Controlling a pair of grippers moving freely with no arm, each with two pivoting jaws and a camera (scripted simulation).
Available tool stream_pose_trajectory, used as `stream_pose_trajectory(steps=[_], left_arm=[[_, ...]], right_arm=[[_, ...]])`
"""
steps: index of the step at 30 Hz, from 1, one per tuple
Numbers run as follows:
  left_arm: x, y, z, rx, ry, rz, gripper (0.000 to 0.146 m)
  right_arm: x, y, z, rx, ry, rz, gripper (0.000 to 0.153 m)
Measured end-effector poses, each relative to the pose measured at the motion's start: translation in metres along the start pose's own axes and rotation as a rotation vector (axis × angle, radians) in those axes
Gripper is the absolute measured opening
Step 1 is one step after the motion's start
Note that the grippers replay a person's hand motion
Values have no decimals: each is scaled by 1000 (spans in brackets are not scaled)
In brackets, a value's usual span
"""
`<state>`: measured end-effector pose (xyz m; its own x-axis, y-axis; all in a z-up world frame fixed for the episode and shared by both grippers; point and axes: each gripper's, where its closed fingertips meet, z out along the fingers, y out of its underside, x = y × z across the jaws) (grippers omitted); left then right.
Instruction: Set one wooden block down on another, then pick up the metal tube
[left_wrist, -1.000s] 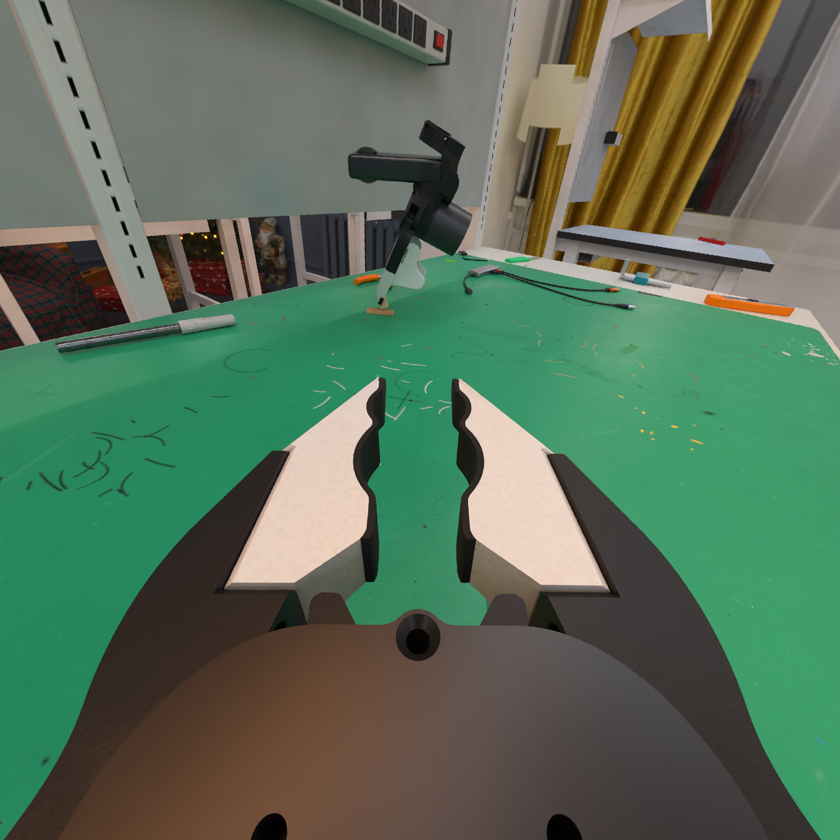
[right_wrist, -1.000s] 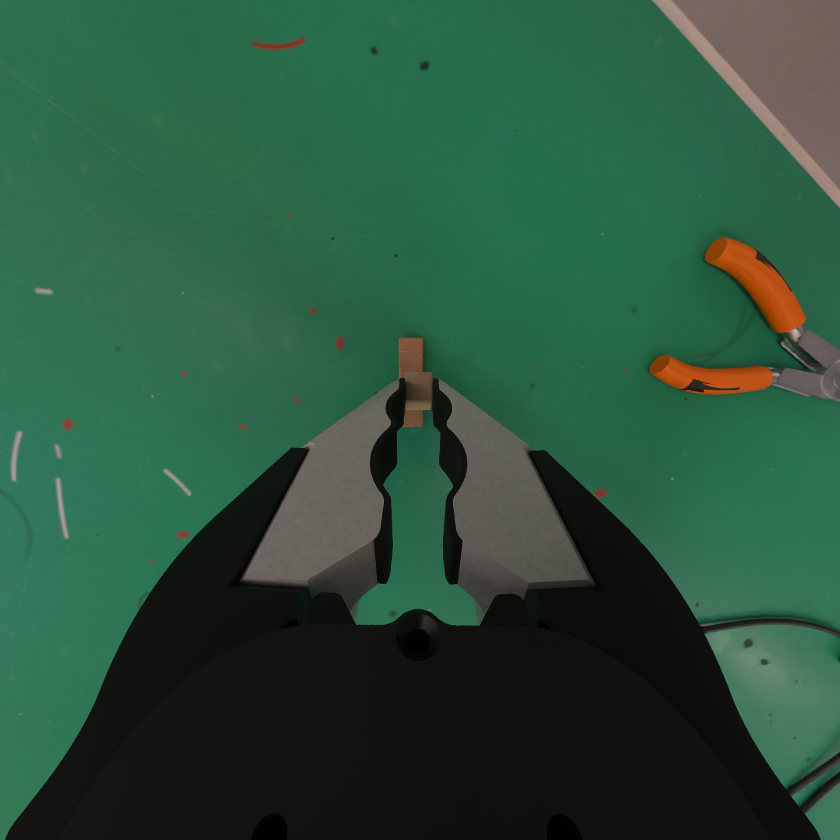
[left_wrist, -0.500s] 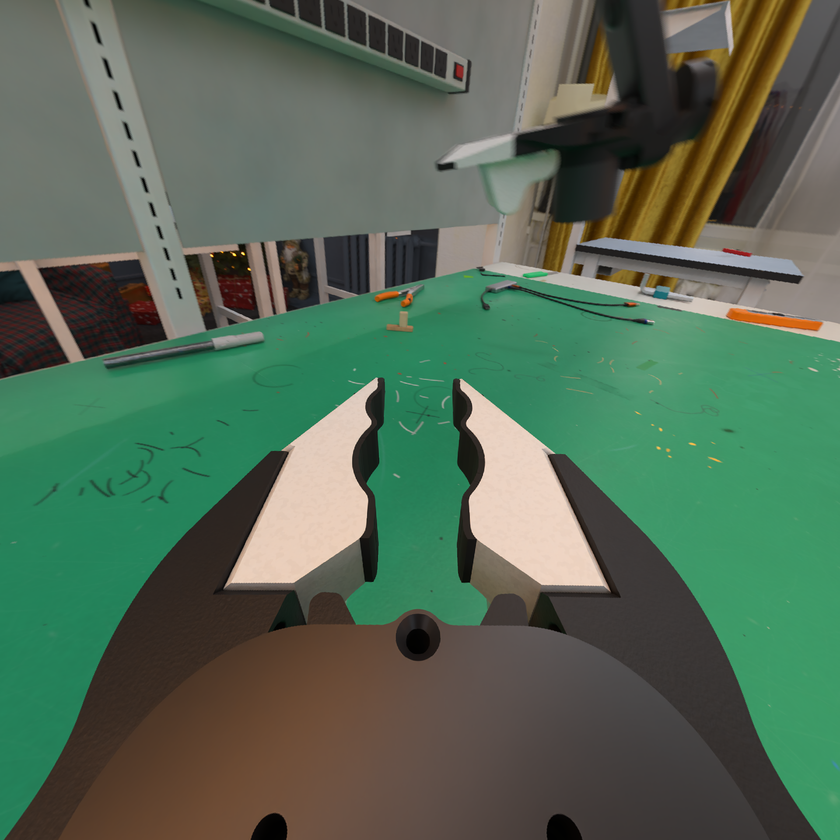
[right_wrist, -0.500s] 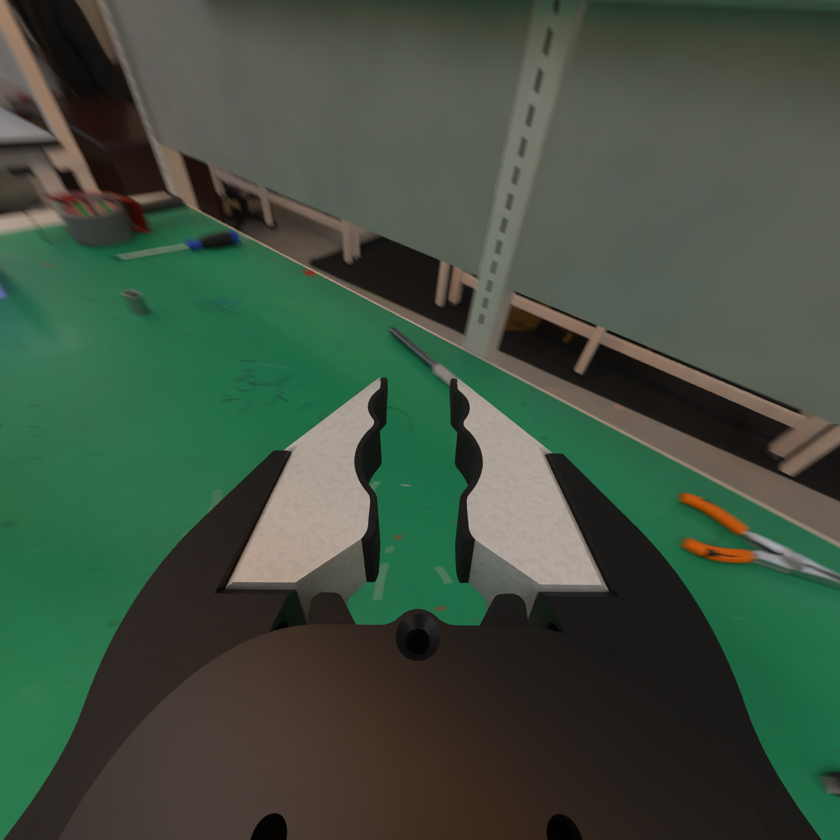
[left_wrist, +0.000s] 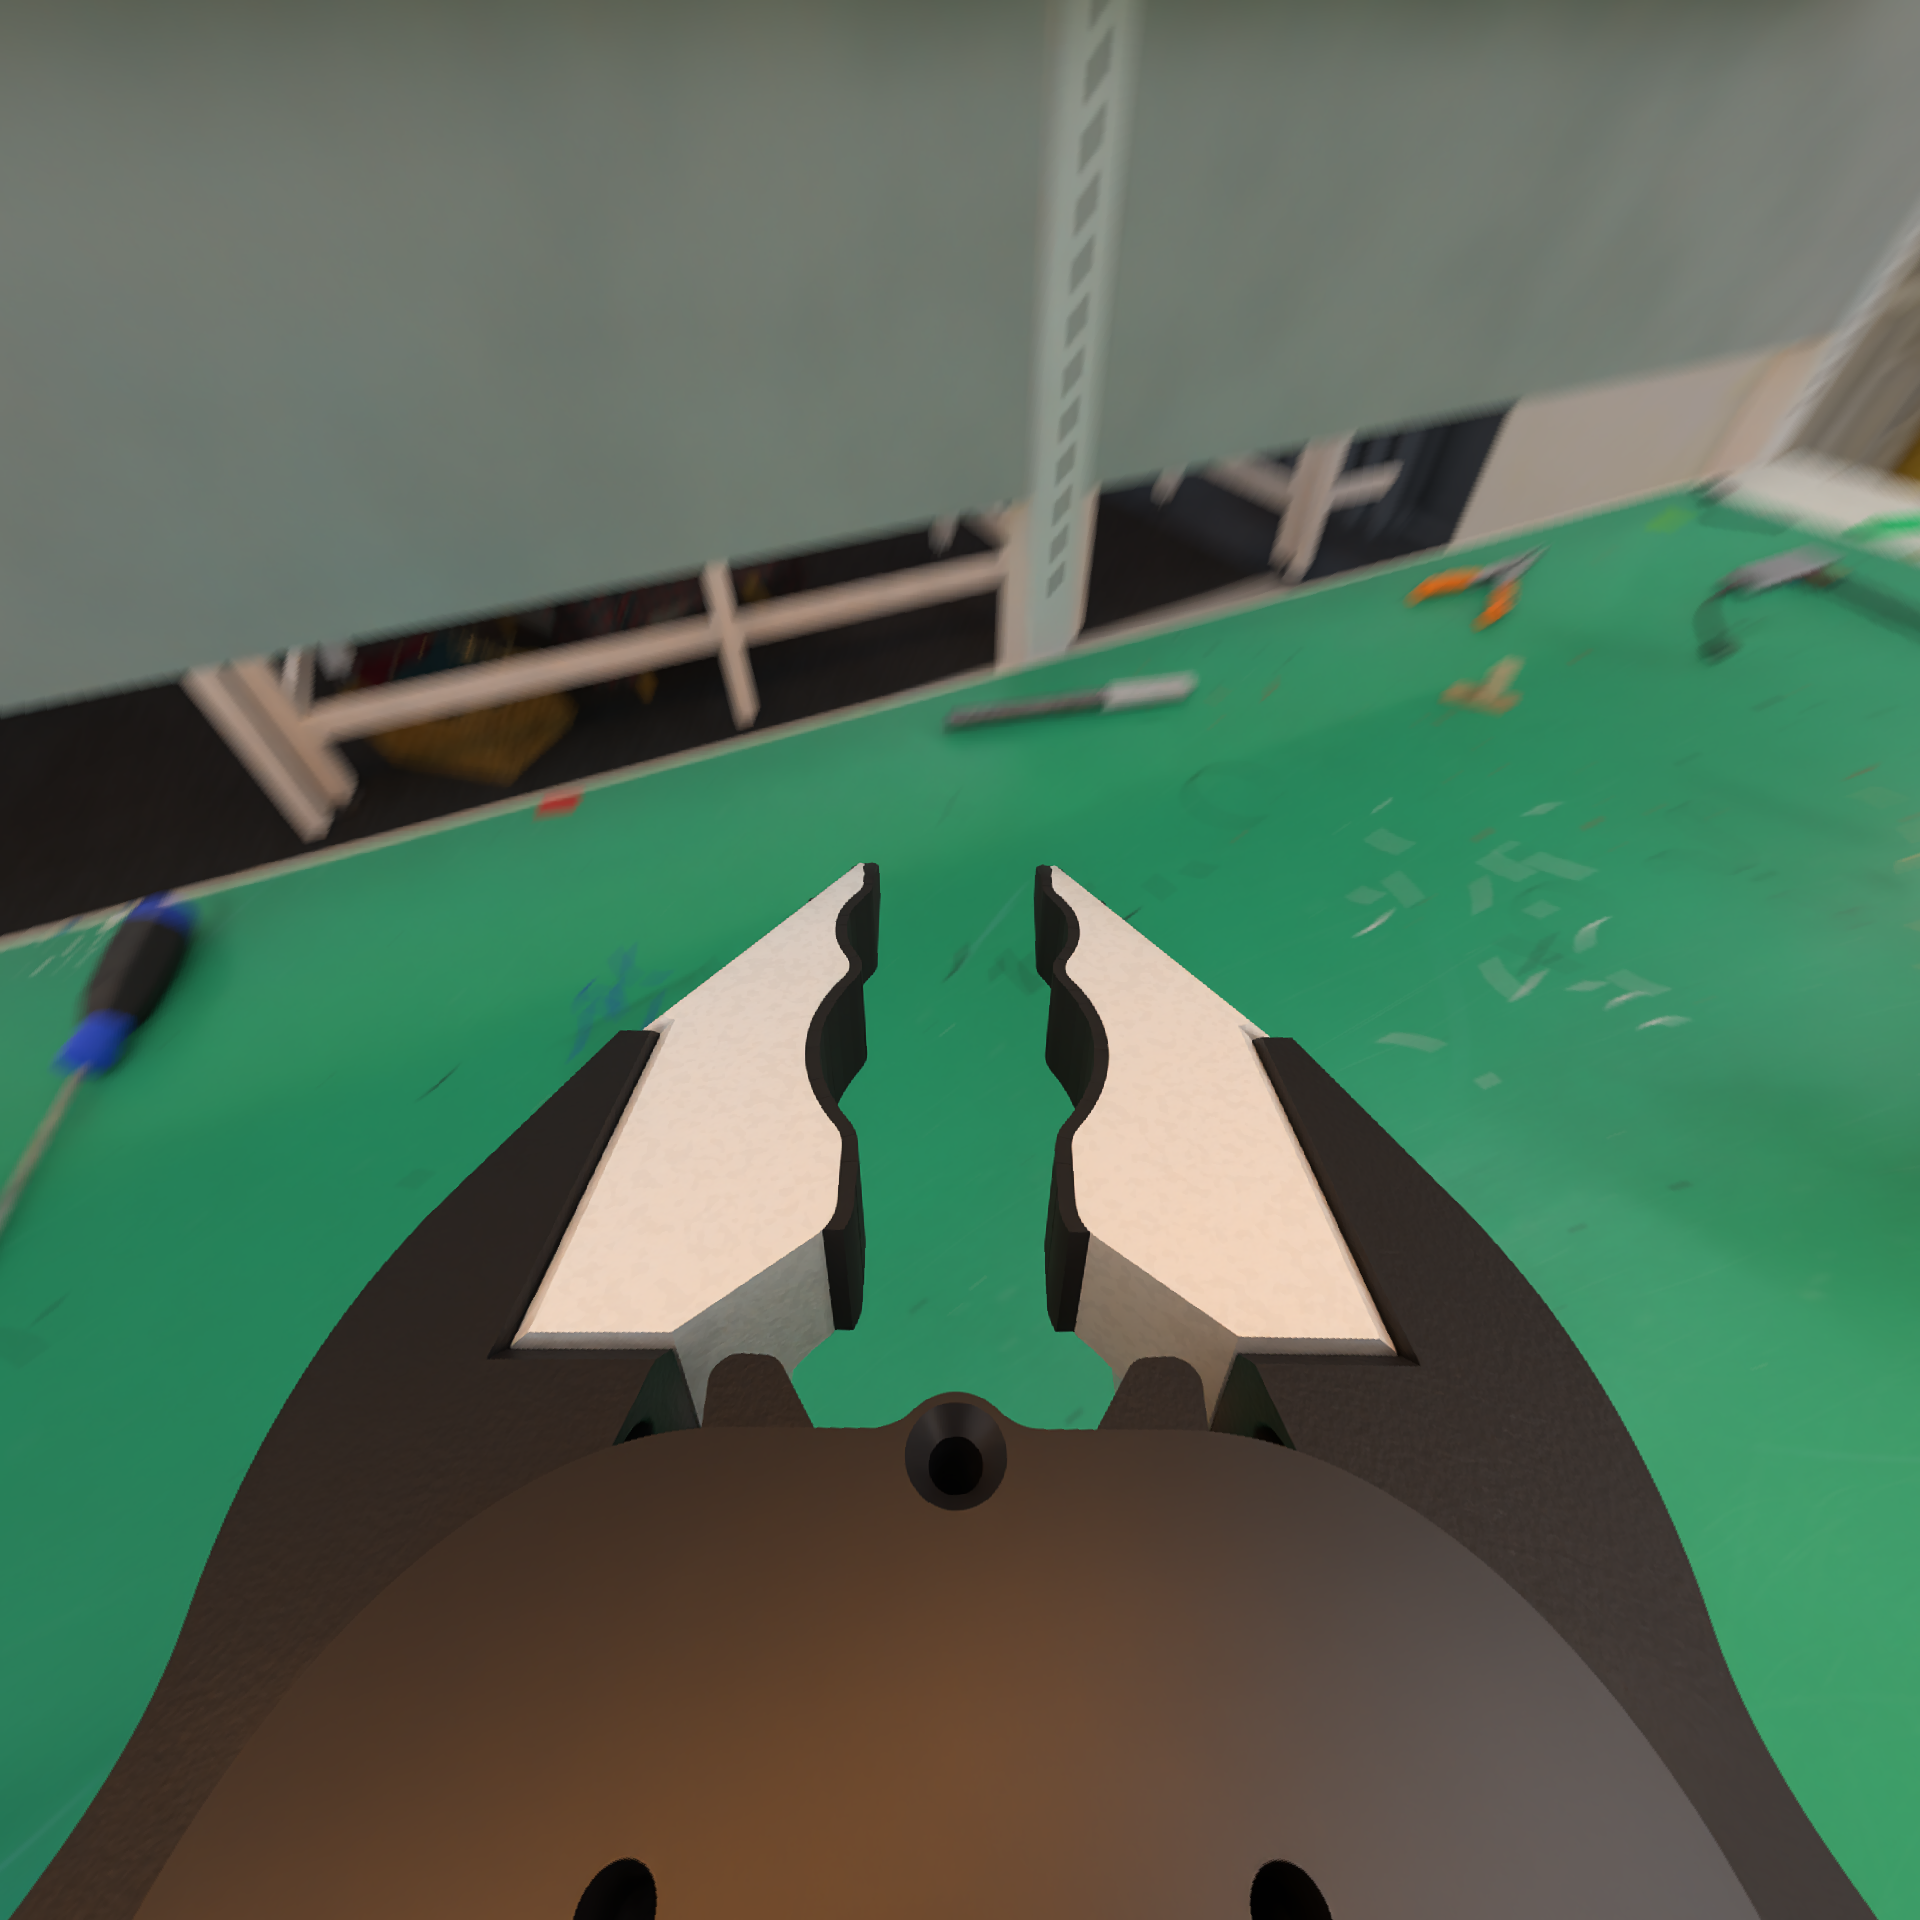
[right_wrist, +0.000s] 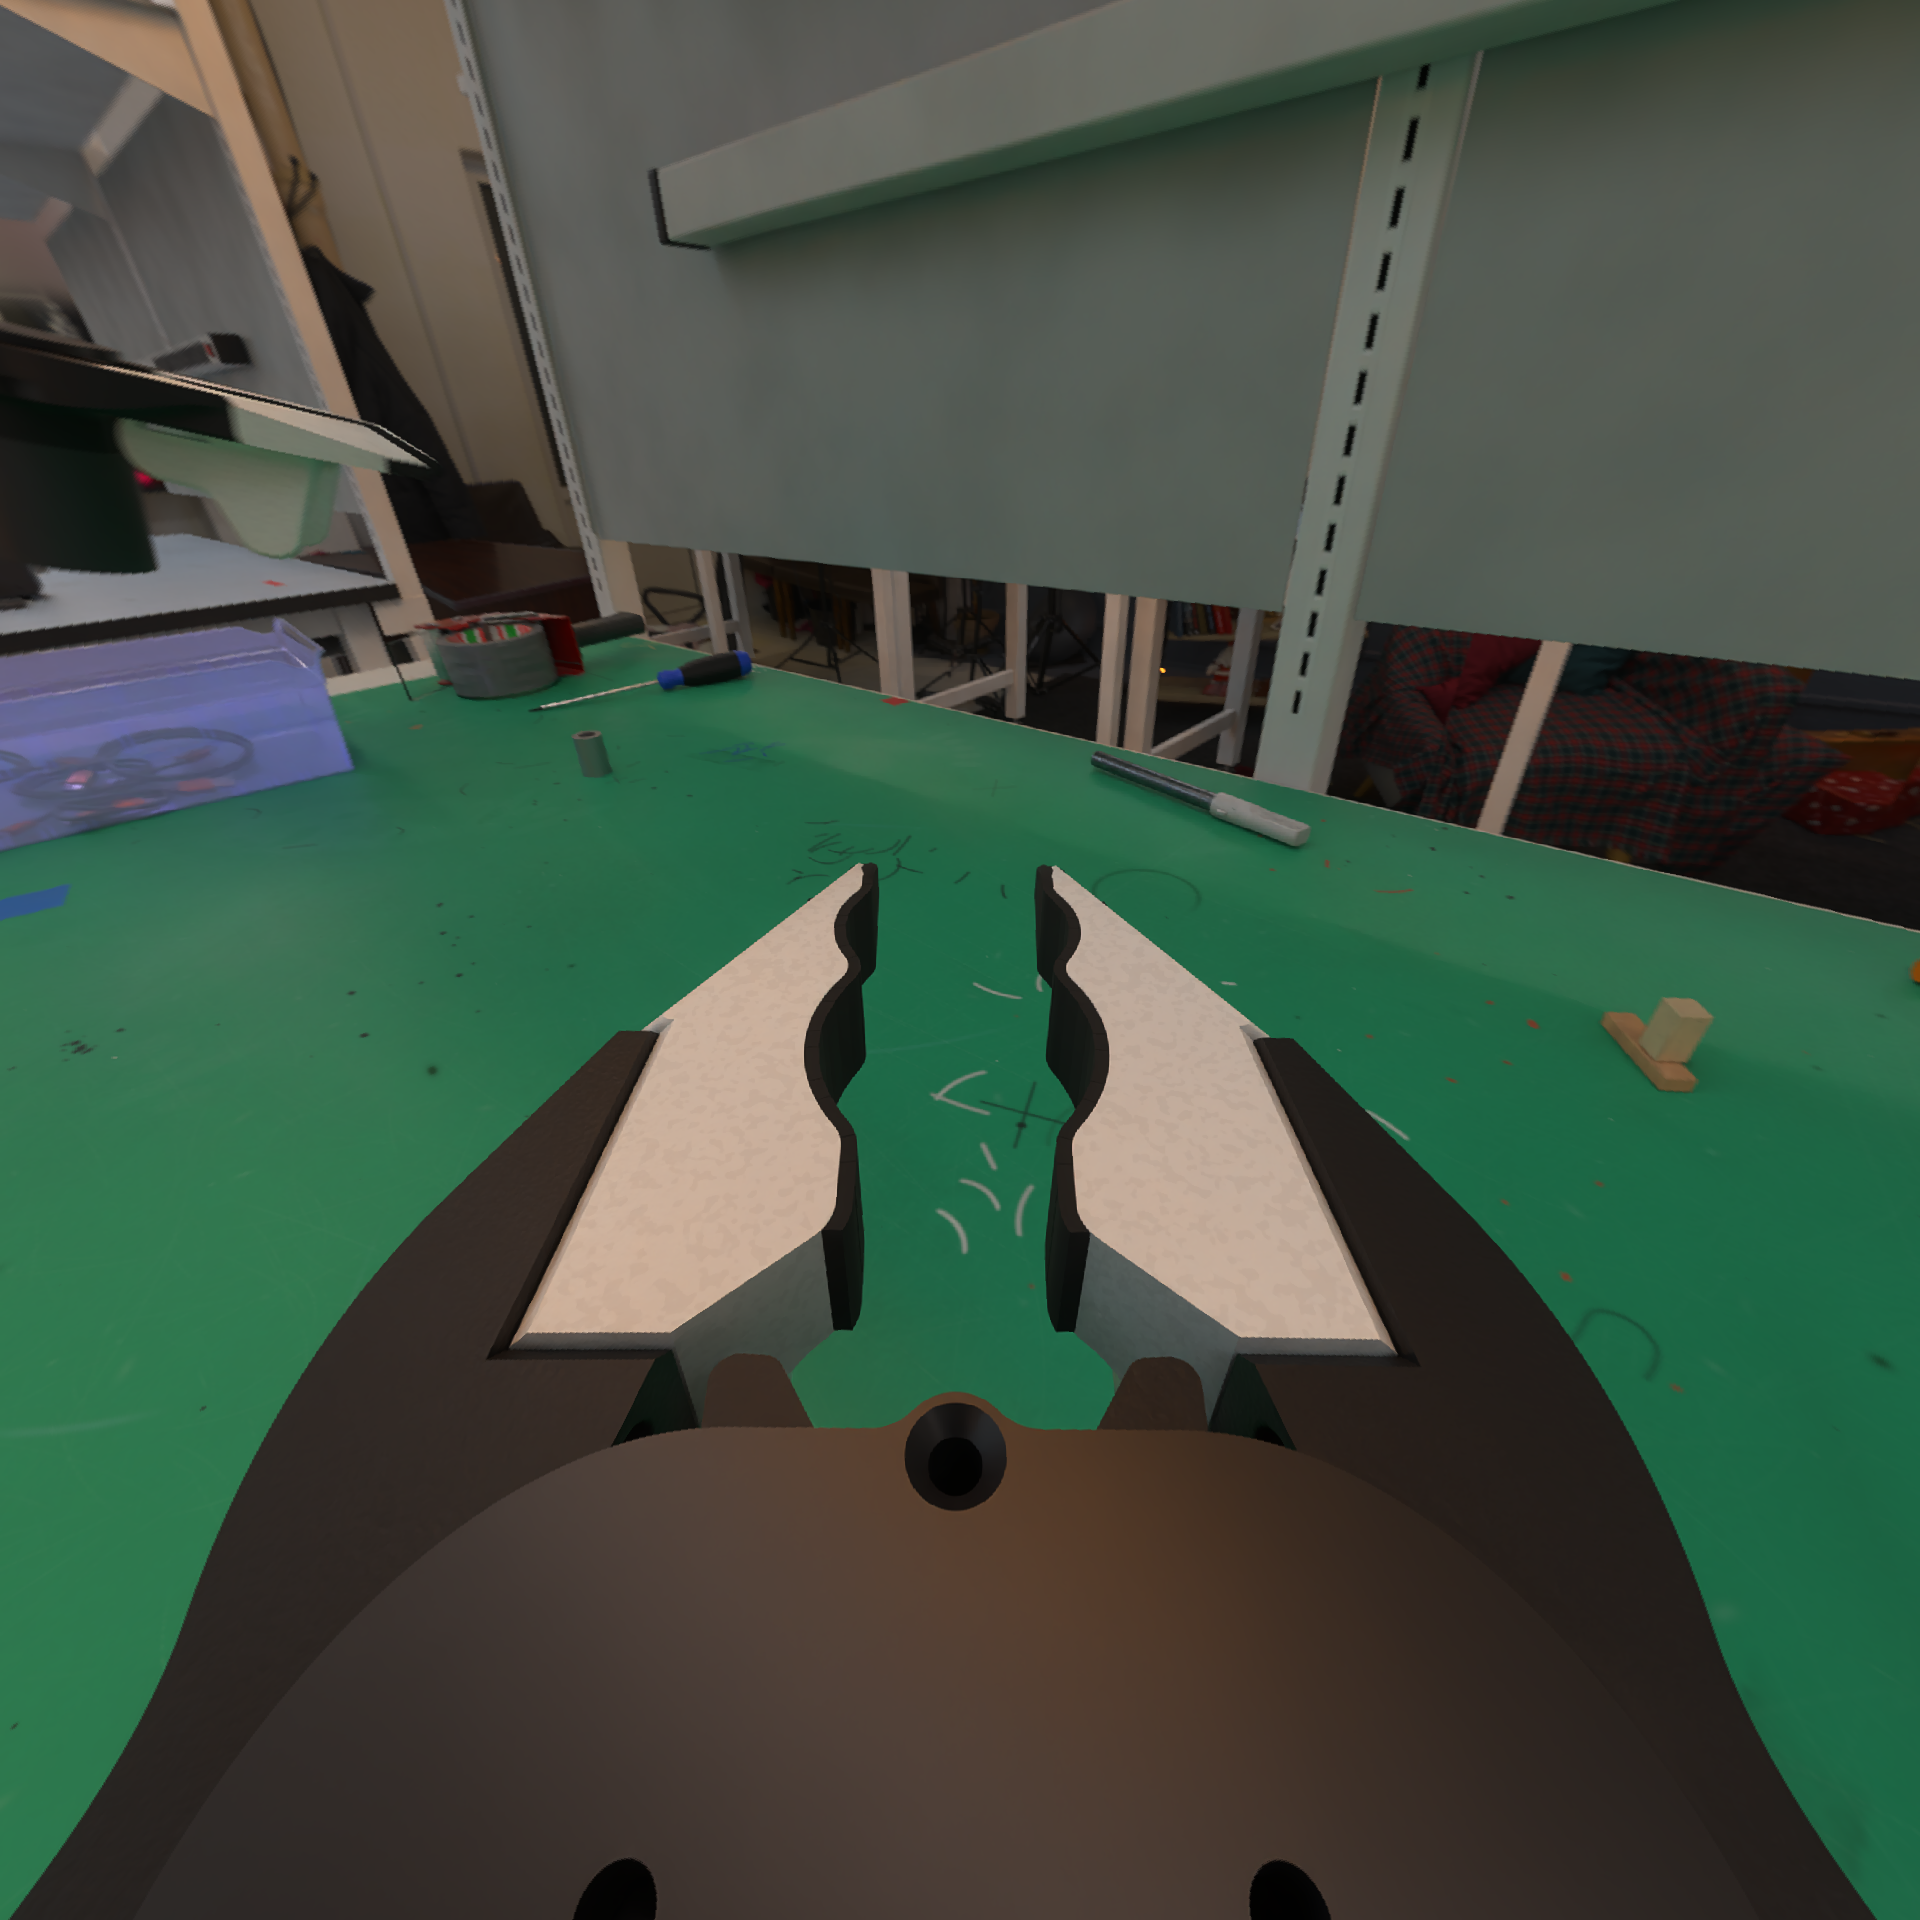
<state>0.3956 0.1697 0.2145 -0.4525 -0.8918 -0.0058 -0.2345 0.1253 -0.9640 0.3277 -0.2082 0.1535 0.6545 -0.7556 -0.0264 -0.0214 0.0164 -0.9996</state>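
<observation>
Two wooden blocks (right_wrist: 1662, 1042) stand stacked on the green mat (right_wrist: 312, 1039) at the right, a small cube on a flat piece. They also show, blurred, far right in the left wrist view (left_wrist: 1486, 689). The metal tube (right_wrist: 593, 752), a short grey cylinder, stands upright far ahead to the left. My right gripper (right_wrist: 956, 883) is open and empty above the mat. My left gripper (left_wrist: 956, 883) is open and empty too. Its fingers (right_wrist: 281, 442) show high at the upper left of the right wrist view.
A grey marker (right_wrist: 1205, 802) lies near the mat's back edge. A blue-handled screwdriver (right_wrist: 691, 673), a tape roll (right_wrist: 494, 657) and a clear bin (right_wrist: 156, 727) sit at the far left. Orange pliers (left_wrist: 1475, 587) and a cable (left_wrist: 1756, 587) lie beyond the blocks.
My right gripper let go of the small block, left it on the flat one, rose and swung left to face the tube. My left gripper turned left; its view is now blurred.
</observation>
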Motion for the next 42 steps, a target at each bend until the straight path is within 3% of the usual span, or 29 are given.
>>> stream_pose_trajectory(steps=[4,9,14,18,27,32,37,42], left_arm=[[-73,37,17,-366,-92,-35,29],[-126,104,44,-741,-145,-44,30],[-156,153,58,-954,-203,-19,31],[-168,174,63,-1013,-235,-33,32],[-175,181,70,-992,-262,39,24],[-166,157,70,-897,-258,164,24],[-133,97,63,-635,-239,327,24],[-59,33,44,-296,-190,490,24]], right_arm=[[-6,6,4,2,-33,2,29],[-10,18,3,-30,-41,-19,28],[-3,20,1,-31,-27,-19,27],[2,19,-1,-27,-22,-7,26],[1,26,2,-51,-40,9,25],[-2,28,2,-54,-47,13,24],[-8,30,4,-67,-67,15,24],[-21,26,10,-58,-120,55,24]])
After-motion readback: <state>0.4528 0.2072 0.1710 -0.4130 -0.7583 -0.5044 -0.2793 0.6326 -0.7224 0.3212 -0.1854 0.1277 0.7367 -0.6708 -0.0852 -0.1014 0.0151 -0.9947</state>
